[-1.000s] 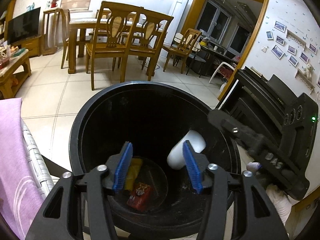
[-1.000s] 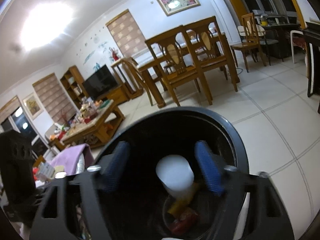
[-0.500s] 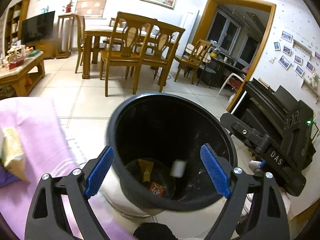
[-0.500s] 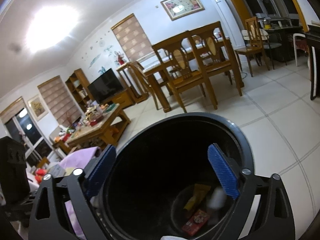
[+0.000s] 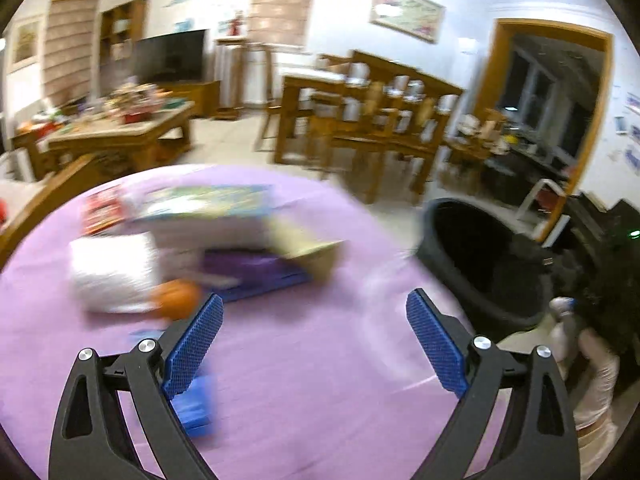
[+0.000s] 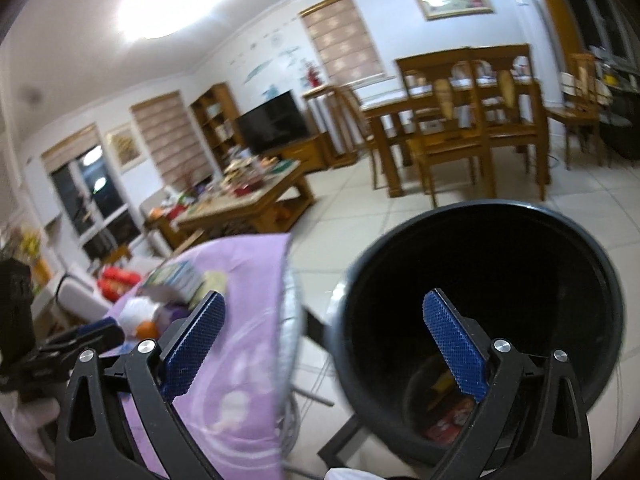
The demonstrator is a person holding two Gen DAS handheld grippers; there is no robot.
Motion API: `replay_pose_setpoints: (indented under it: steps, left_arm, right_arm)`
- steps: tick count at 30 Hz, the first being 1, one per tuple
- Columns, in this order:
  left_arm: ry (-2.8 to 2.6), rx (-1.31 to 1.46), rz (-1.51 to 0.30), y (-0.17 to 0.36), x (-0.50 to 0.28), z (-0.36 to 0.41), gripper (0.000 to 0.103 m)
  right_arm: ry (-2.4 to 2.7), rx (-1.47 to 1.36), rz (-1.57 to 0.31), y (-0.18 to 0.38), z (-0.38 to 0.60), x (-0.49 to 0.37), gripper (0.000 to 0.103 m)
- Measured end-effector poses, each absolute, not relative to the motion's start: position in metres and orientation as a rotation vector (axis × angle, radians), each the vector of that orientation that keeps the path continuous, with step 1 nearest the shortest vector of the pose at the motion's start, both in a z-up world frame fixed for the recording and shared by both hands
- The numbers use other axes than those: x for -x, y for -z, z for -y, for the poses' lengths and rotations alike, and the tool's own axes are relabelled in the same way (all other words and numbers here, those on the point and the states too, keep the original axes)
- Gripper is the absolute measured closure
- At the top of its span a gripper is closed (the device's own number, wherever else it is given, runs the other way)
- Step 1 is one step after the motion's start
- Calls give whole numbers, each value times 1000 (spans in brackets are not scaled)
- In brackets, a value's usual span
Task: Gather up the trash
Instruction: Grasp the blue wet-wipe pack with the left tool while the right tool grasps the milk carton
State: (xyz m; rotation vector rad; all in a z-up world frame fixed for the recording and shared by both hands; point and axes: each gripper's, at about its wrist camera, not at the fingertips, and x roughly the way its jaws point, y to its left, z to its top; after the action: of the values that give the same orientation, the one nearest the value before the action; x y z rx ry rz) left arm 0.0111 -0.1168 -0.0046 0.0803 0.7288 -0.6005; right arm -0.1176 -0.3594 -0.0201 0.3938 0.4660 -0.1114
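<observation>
My left gripper (image 5: 316, 344) is open and empty above the purple-covered table (image 5: 312, 400). Blurred items lie ahead of it: a white bag (image 5: 112, 276), an orange fruit (image 5: 178, 300), a purple pack (image 5: 256, 272), a beige wrapper (image 5: 308, 244) and a small blue packet (image 5: 196, 408). The black bin (image 5: 476, 264) stands to the right. My right gripper (image 6: 324, 344) is open and empty, straddling the gap between the table (image 6: 240, 380) and the bin (image 6: 480, 320). Red and yellow wrappers (image 6: 452, 416) lie in the bin's bottom.
Wooden dining chairs (image 6: 460, 136) and a dining table stand behind. A cluttered coffee table (image 5: 120, 128) and a TV (image 6: 276, 124) are at the back left. A black piano (image 5: 608, 232) is beyond the bin. The left gripper shows in the right wrist view (image 6: 72, 340).
The white cup dropped from my grippers into the bin. My left gripper opened and swung left over the purple table. My right gripper opened and drew back left from the bin.
</observation>
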Motion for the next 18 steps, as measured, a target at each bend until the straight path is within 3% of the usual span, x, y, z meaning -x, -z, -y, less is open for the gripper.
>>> replay_pose_setpoints:
  steps: [13, 14, 15, 18]
  left_arm:
    - [456, -196, -963, 62, -51, 63, 14]
    - [465, -196, -965, 62, -53, 62, 17]
    - [472, -193, -959, 61, -51, 60, 31]
    - [470, -221, -938, 62, -54, 56, 53]
  right_arm:
    - [-51, -223, -548, -6, 248, 53, 5]
    - [-60, -202, -557, -7, 242, 48, 5]
    - [-69, -180, -566, -9, 235, 43, 5]
    - [-89, -112, -589, -14, 216, 23, 5]
